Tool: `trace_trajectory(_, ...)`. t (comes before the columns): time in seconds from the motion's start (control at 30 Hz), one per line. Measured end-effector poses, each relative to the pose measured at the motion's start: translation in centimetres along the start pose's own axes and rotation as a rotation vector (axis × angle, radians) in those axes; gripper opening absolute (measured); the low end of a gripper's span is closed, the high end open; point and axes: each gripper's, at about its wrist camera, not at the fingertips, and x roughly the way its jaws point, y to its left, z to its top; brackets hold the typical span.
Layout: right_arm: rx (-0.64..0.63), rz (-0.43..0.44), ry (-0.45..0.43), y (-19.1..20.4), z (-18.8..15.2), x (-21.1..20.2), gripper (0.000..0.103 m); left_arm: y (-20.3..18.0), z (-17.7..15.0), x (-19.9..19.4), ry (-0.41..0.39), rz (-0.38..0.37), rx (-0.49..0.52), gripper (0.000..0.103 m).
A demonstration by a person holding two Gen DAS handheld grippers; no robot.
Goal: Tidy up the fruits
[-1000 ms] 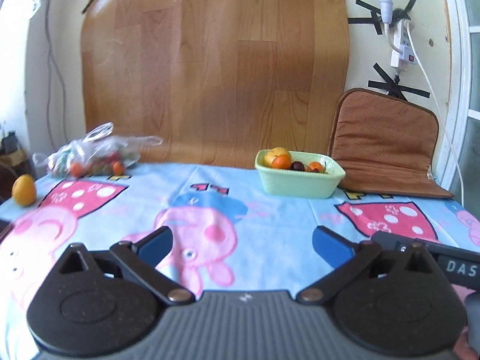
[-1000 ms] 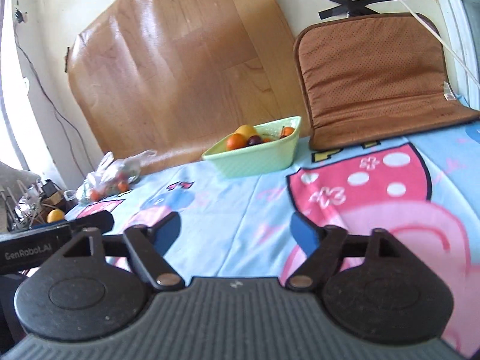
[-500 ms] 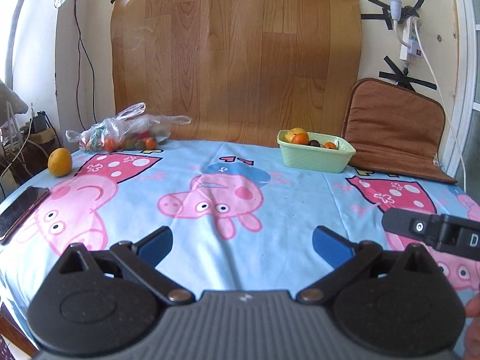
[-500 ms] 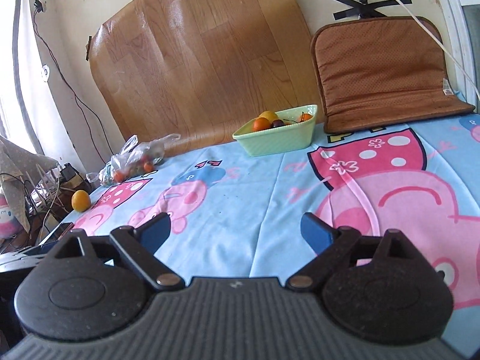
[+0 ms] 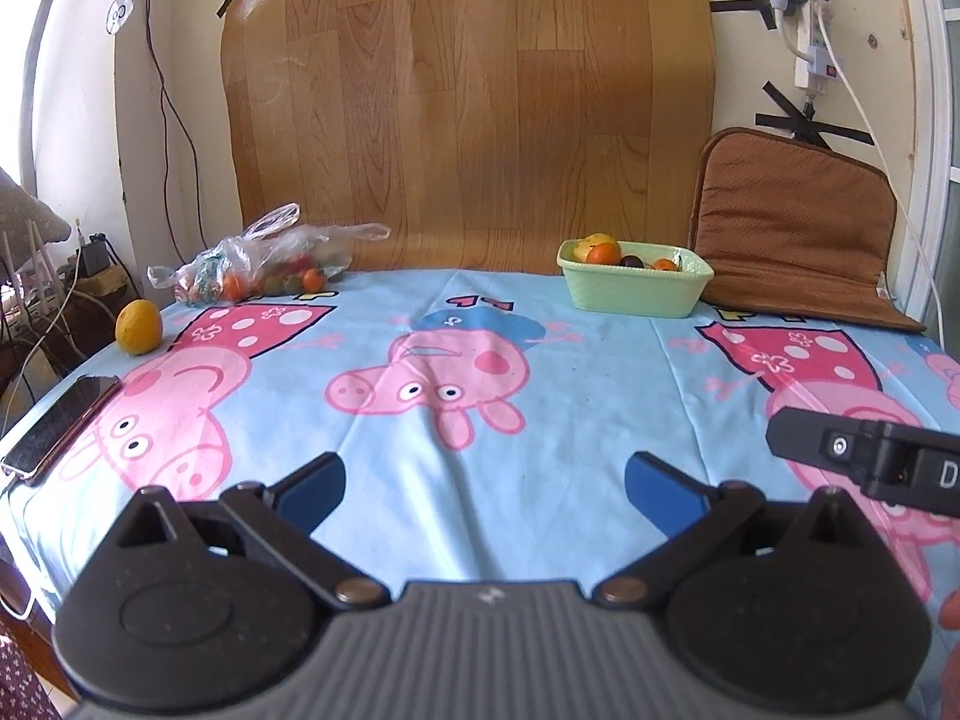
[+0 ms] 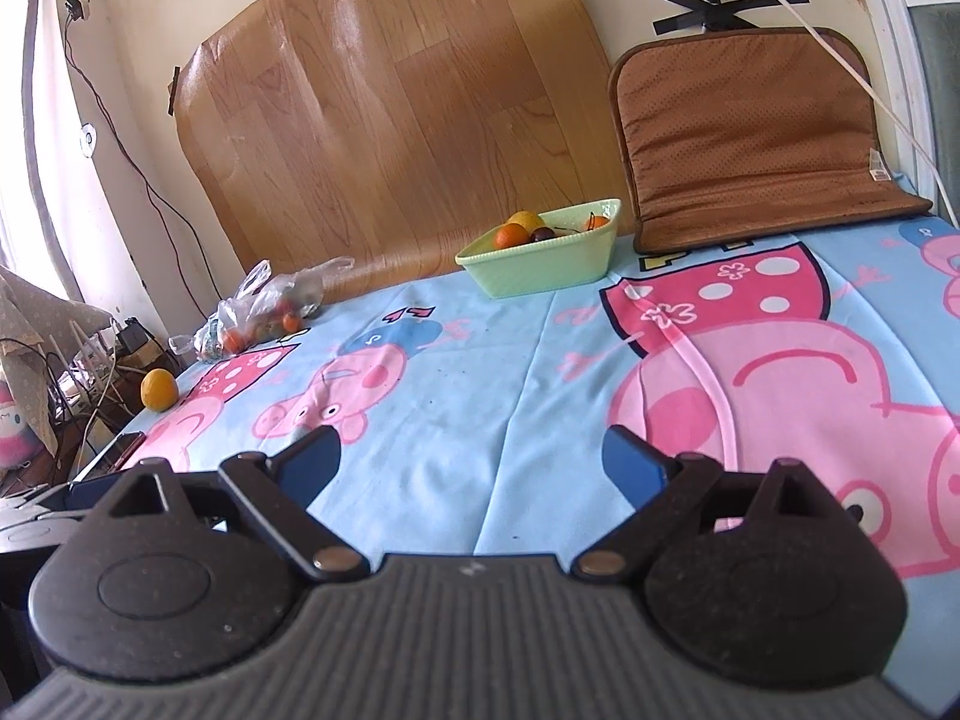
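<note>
A light green basket (image 5: pixel 630 294) (image 6: pixel 540 267) with several fruits stands at the table's far side. A clear plastic bag of small fruits (image 5: pixel 258 267) (image 6: pixel 264 309) lies at the far left. A loose yellow-orange fruit (image 5: pixel 138 327) (image 6: pixel 159 390) sits near the left edge. My left gripper (image 5: pixel 485 489) is open and empty, above the near edge of the table. My right gripper (image 6: pixel 471 465) is open and empty, also near the front edge. Part of the right gripper's body shows at the right of the left wrist view (image 5: pixel 864 456).
The table carries a blue cartoon-pig cloth (image 5: pixel 480 372). A phone (image 5: pixel 60 423) lies at the left edge. A brown cushion (image 5: pixel 792 240) leans on the wall behind the basket. A wood-pattern sheet (image 5: pixel 468 108) covers the wall. Cables hang at left and right.
Both grippers have pulled back from the basket toward the table's front edge, so more of the cloth shows. Both stay open and empty.
</note>
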Motion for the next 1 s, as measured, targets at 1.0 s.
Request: trace_trajectory(1.0, -0.003, -0.049, -0.026, 0.6, -1.3, -0.5, 0.097, -0.6, 0.0, -0.4, -0.030, 0.092, 0.029, 0.103)
